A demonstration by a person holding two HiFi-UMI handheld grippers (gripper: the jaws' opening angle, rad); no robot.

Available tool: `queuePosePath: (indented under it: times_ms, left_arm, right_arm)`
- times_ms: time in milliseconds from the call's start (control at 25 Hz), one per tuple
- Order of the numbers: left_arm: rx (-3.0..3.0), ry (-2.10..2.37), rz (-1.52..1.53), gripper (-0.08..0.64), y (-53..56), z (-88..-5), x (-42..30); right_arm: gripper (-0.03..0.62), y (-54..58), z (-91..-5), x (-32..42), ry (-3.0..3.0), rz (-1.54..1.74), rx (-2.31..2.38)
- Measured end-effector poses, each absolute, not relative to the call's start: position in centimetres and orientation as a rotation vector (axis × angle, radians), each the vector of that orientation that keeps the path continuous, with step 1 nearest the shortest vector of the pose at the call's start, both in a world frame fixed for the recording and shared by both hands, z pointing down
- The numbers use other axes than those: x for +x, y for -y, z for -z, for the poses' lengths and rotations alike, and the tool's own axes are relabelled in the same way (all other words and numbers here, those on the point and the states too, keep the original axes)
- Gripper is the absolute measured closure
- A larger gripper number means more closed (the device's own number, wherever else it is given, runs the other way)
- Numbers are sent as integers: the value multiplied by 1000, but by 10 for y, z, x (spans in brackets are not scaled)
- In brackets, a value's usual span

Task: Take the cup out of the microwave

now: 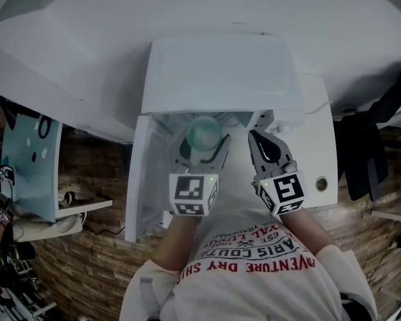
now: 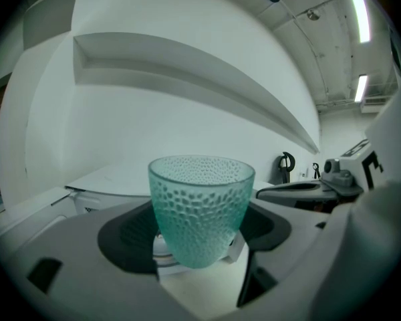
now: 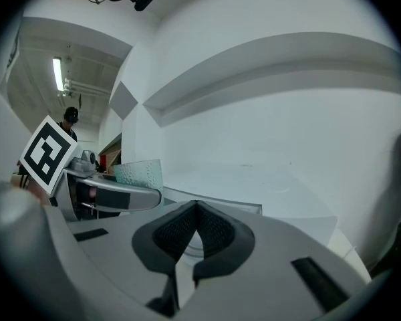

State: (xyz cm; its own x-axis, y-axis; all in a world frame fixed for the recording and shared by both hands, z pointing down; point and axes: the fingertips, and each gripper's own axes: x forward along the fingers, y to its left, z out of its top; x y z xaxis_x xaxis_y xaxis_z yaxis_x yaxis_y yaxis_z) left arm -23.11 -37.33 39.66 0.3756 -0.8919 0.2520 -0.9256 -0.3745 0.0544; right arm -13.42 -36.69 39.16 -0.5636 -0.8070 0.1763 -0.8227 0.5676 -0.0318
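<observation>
A teal dimpled glass cup (image 1: 204,131) (image 2: 200,206) stands upright between the jaws of my left gripper (image 1: 206,143) (image 2: 200,229), which is shut on its sides. It hangs just in front of the open white microwave (image 1: 220,72), whose door (image 1: 137,179) is swung out to the left. My right gripper (image 1: 259,142) (image 3: 195,229) is beside the cup on the right, shut with nothing in it. The right gripper view shows the cup's rim (image 3: 139,172) behind the left gripper's finger (image 3: 113,196).
The microwave sits on a white table (image 1: 317,146) with a round cable hole (image 1: 321,183) near its right front. A white wall shelf (image 2: 187,65) runs above. Dark clothing (image 1: 367,146) hangs at the right, and a blue board (image 1: 30,166) stands at the left.
</observation>
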Motion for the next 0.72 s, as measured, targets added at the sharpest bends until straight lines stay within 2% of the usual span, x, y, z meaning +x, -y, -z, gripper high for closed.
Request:
queuePosePath:
  times_ms: [720]
  left_arm:
    - [2391, 1629, -311, 192, 374, -417, -237]
  right_arm:
    - [580, 373, -411, -137, 2626, -216, 1369]
